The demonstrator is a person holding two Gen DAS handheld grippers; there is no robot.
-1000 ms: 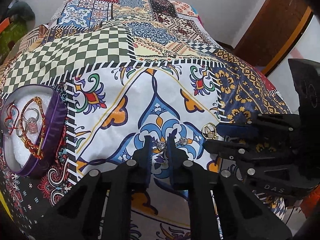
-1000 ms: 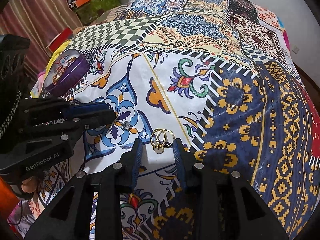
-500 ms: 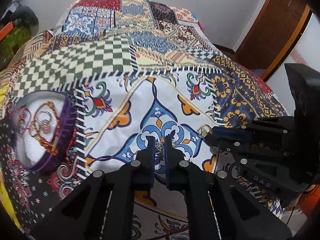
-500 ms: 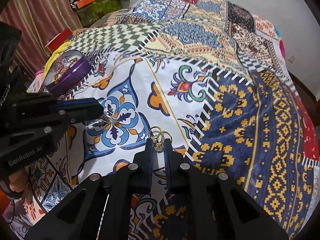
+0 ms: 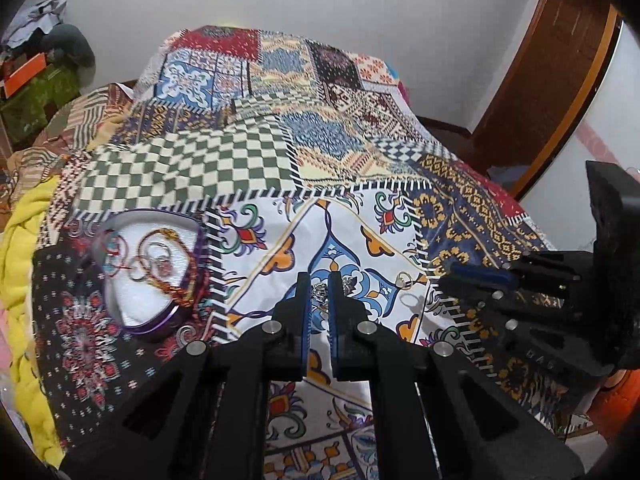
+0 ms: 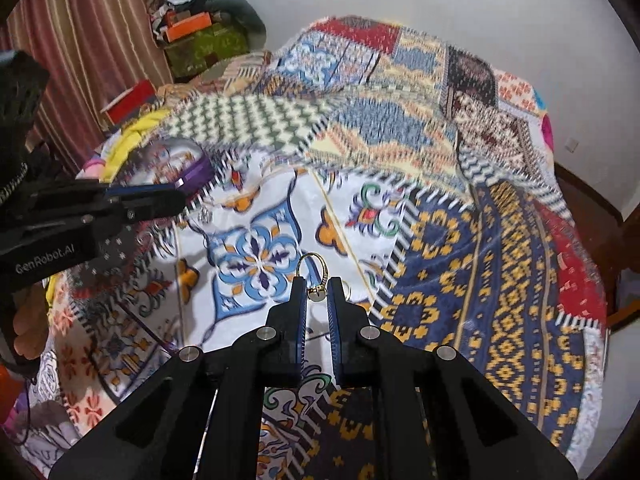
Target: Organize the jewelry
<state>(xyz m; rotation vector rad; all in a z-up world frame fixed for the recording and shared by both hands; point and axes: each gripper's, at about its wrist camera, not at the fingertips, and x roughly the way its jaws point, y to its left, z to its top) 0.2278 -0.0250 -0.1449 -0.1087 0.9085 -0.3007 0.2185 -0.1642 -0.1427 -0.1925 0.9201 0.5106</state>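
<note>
Tightly pinched: left claw [image 5: 320,292] on silver ring [image 5: 319,291].

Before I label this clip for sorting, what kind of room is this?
Most likely a bedroom: a bed under a patchwork bedspread, a wooden door and striped curtains along the wall.

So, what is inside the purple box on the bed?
In the purple box lies a white lining with a red-and-gold beaded bracelet, thin bangles and a ring with a pink stone. Anything under the lining is hidden.
</note>
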